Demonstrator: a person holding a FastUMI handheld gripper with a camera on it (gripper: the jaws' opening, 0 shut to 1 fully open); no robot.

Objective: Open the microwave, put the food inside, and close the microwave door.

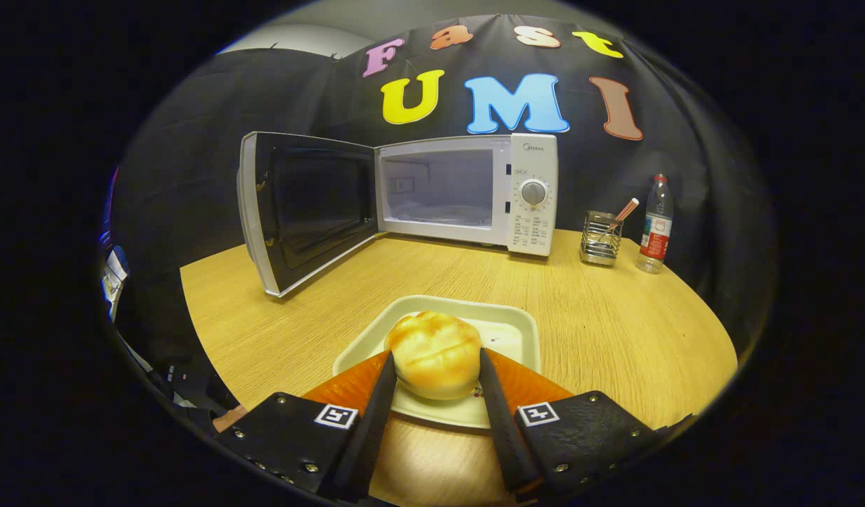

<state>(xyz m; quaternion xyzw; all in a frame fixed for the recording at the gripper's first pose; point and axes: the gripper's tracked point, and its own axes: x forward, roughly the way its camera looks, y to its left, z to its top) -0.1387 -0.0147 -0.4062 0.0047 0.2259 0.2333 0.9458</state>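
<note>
A golden bread bun [434, 354] sits between my two fingers, over a pale square tray [509, 327] on the wooden table. My gripper [436, 355] is shut on the bun, one finger pressing each side. Whether the bun still rests on the tray or hangs just above it I cannot tell. Beyond the tray stands a white microwave [531, 193]. Its door [305, 208] is swung wide to the left and the lit cavity [438, 186] shows nothing in it.
To the right of the microwave stand a wire holder [601, 238] with a utensil and a plastic water bottle [655, 225]. Bare wooden tabletop [418, 271] lies between the tray and the microwave. The open door juts out over the table's left part.
</note>
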